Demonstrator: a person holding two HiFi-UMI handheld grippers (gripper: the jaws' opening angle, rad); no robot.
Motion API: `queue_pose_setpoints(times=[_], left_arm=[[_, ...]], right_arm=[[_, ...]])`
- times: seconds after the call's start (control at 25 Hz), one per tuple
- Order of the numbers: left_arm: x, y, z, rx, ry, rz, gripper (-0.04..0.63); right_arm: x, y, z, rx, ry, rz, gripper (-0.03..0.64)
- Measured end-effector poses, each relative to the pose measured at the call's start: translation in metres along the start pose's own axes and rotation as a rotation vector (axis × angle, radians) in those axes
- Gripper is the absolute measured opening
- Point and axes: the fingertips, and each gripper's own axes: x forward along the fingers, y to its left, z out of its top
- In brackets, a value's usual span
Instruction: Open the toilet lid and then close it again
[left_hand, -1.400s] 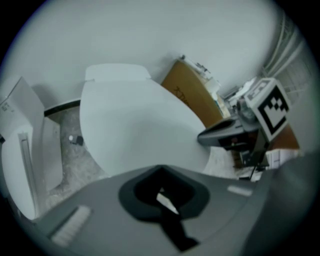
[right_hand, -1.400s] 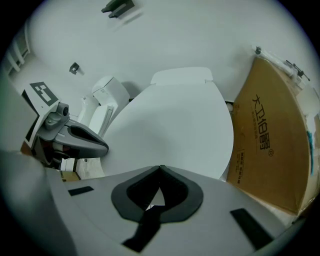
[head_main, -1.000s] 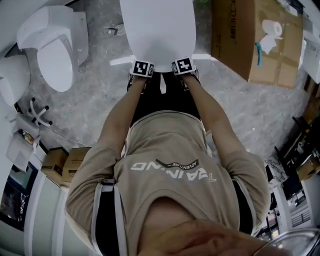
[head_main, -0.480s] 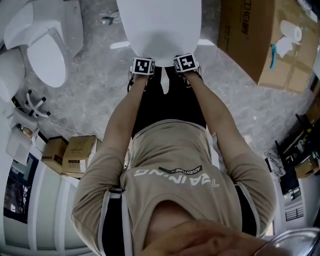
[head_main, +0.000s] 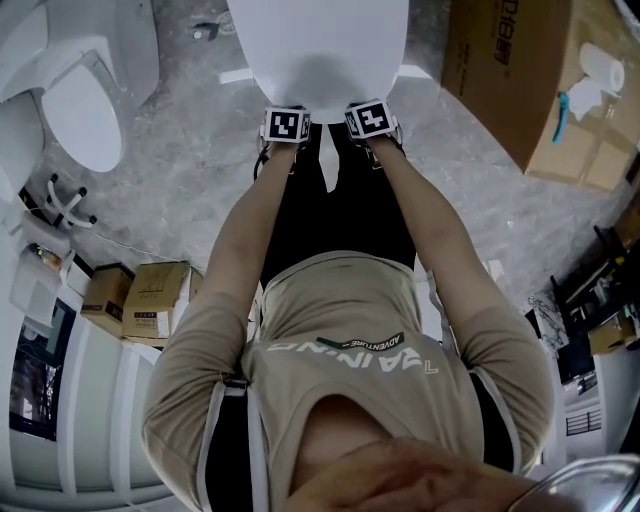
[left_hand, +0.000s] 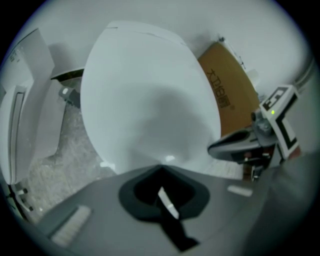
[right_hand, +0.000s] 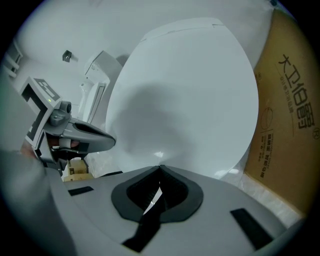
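The white toilet lid (head_main: 320, 45) is a broad oval at the top centre of the head view and appears to lie down over the bowl. My left gripper (head_main: 288, 116) and right gripper (head_main: 366, 110) sit side by side at its front edge, their marker cubes facing up. In the left gripper view the lid (left_hand: 150, 100) fills the middle, and the left gripper (left_hand: 160, 168) has its jaws together against the lid's front rim. The right gripper view shows the same lid (right_hand: 185, 95), with the right gripper (right_hand: 160, 167) also shut at the rim. Nothing is held between either pair.
A second white toilet (head_main: 75, 110) stands at the left. A large cardboard box (head_main: 520, 70) with a paper roll (head_main: 605, 65) on it is at the upper right. Small cartons (head_main: 150, 300) lie at the left on the grey stone floor (head_main: 190, 190).
The head view has shifted, so the lid and the neighbouring toilet sit higher in the frame. Both grippers stay shut at the lid's front edge.
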Motion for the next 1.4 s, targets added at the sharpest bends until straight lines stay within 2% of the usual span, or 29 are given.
queue_pose_setpoints(times=[0.2, 0.44, 0.6, 0.72, 0.92, 1.12, 1.28, 1.4], left_arm=[[0.009, 0.003, -0.002, 0.019, 0.015, 0.02, 0.003], [0.013, 0.006, 0.001, 0.067, 0.001, 0.012, 0.003], [0.015, 0.003, -0.001, 0.051, 0.001, 0.022, 0.004], [0.015, 0.003, -0.001, 0.071, 0.01, 0.027, 0.004], [0.015, 0.006, -0.001, 0.008, 0.015, -0.028, 0.003], [0.003, -0.007, 0.001, 0.093, 0.049, -0.073, 0.003], [-0.02, -0.018, 0.012, 0.102, 0.012, -0.084, 0.003], [-0.04, -0.028, 0.027, 0.131, -0.024, -0.086, 0.003]], right_arm=[[0.009, -0.002, -0.007, -0.012, 0.007, 0.004, 0.012], [0.012, -0.004, -0.003, 0.013, -0.042, 0.02, 0.012], [0.011, -0.006, -0.005, 0.043, -0.028, -0.022, 0.012], [0.011, -0.006, -0.005, 0.037, -0.019, -0.044, 0.012], [0.012, -0.004, -0.003, -0.016, -0.026, -0.002, 0.011], [0.006, -0.006, -0.005, 0.0, 0.009, 0.028, 0.011], [-0.018, 0.01, 0.006, 0.001, -0.03, 0.088, 0.011], [-0.041, 0.02, 0.02, -0.016, -0.065, 0.099, 0.011]])
